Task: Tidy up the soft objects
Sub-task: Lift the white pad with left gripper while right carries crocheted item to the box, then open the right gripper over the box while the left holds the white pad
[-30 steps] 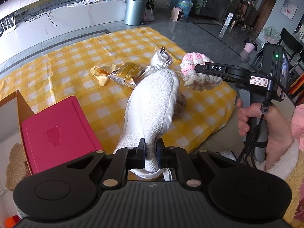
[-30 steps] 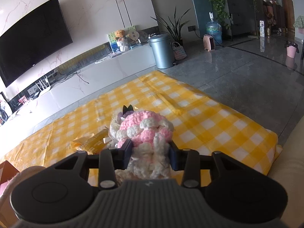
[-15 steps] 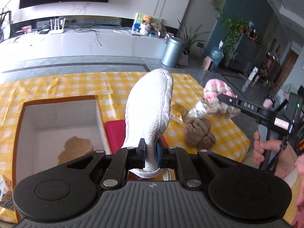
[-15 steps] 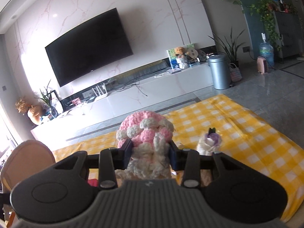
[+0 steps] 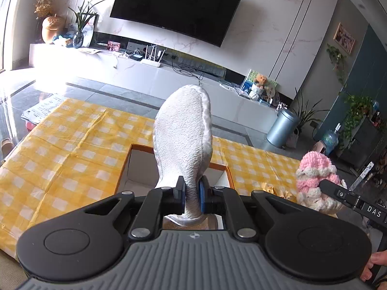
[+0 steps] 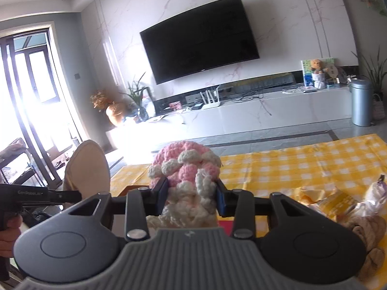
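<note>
Two soft things hang in the air above the yellow checked cloth [image 5: 72, 149]. The left gripper [image 5: 192, 193], jaws pinched narrow on the heel of a white slipper [image 5: 183, 140], holds its long axis pointing away, directly over the open box [image 5: 140, 166]. The right gripper [image 6: 191, 194] clasps a pink crocheted toy [image 6: 186, 166], off beside the box, farther from it.

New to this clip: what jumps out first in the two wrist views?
A white terry slipper stands up out of the left gripper, pinched at its heel, dead centre above the open box on the yellow checked cloth. The right gripper is closed on a pink-and-white crochet piece, filling the middle of its own view. Behind both, a big dark TV dominates the marble wall.
</note>
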Demonstrator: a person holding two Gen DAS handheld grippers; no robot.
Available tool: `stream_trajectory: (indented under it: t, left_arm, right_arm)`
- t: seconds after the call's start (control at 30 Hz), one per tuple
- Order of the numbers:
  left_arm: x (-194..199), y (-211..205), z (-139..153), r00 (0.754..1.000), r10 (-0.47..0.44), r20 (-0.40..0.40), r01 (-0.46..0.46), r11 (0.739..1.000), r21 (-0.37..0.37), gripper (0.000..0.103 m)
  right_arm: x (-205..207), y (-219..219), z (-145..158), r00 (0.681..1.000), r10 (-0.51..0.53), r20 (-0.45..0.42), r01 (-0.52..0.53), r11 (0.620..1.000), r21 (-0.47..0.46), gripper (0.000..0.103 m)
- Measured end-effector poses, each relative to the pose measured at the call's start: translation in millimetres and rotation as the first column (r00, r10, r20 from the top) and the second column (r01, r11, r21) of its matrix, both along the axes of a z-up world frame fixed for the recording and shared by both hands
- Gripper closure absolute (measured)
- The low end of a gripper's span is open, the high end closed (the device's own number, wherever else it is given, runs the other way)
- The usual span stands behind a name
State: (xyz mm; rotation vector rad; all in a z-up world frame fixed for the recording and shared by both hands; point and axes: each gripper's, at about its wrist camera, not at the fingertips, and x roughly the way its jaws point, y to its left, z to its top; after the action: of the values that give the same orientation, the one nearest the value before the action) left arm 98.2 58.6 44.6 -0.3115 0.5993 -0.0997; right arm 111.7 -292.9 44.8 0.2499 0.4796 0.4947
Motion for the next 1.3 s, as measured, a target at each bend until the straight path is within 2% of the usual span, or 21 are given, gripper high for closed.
stream_trajectory:
  t: [0.17,0.3,0.5,0.67,0.83,0.93,1.0,1.07,1.13,1.23,1.27,1.3]
  left_arm:
    - [-6,20,-9,0.999,0.004,0.048,-0.002,0.999,-0.046,0.091]
    - [-14,25,-15,0.994,-0.016,0.105,0.017,1.0,-0.008,0.091]
    - [-17,38,-24,0.995,-0.036,0.094,0.042,0.997,-0.065,0.091]
    - [-23,54,-23,0.997,0.044,0.066,-0.038,0.996,-0.086,0.091]
    - [-23,72,-28,0.994,0.101,0.045,-0.097,0.991,-0.097,0.091]
    - [-20,82,-34,0.991,0.13,0.015,-0.128,0.985,-0.114,0.091]
    - [-18,86,-36,0.99,0.143,0.005,-0.141,0.982,-0.122,0.091]
    - [-18,88,-37,0.989,0.148,-0.002,-0.147,0.98,-0.134,0.091]
    - [-18,88,-38,0.99,0.144,-0.008,-0.144,0.98,-0.137,0.091]
    - [-18,85,-38,0.991,0.131,-0.011,-0.132,0.983,-0.129,0.091]
    - [-18,84,-38,0.992,0.128,-0.013,-0.128,0.984,-0.127,0.091]
    - [-18,84,-38,0.992,0.124,-0.015,-0.125,0.984,-0.126,0.091]
  right_arm:
    - [7,47,-6,0.997,0.063,-0.037,-0.066,0.996,-0.061,0.063]
    - [14,86,-18,0.989,0.118,-0.085,-0.128,0.985,-0.118,0.063]
    - [30,128,-27,0.98,0.141,-0.141,-0.168,0.965,-0.201,0.064]
    - [41,154,-34,0.975,0.112,-0.192,-0.15,0.969,-0.198,0.063]
    - [63,196,-52,0.949,0.146,-0.281,-0.204,0.96,-0.191,0.064]
    - [70,221,-66,0.944,0.142,-0.297,-0.225,0.937,-0.267,0.064]
    - [74,233,-75,0.937,0.151,-0.316,-0.245,0.927,-0.285,0.064]
    - [79,243,-83,0.945,0.118,-0.306,-0.218,0.924,-0.315,0.064]
    - [87,254,-93,0.95,0.083,-0.3,-0.199,0.903,-0.38,0.063]
    - [94,267,-110,0.927,0.113,-0.359,-0.259,0.883,-0.391,0.062]
    - [93,269,-113,0.912,0.133,-0.387,-0.295,0.868,-0.398,0.055]
    - [91,272,-118,0.897,0.154,-0.414,-0.336,0.847,-0.412,0.053]
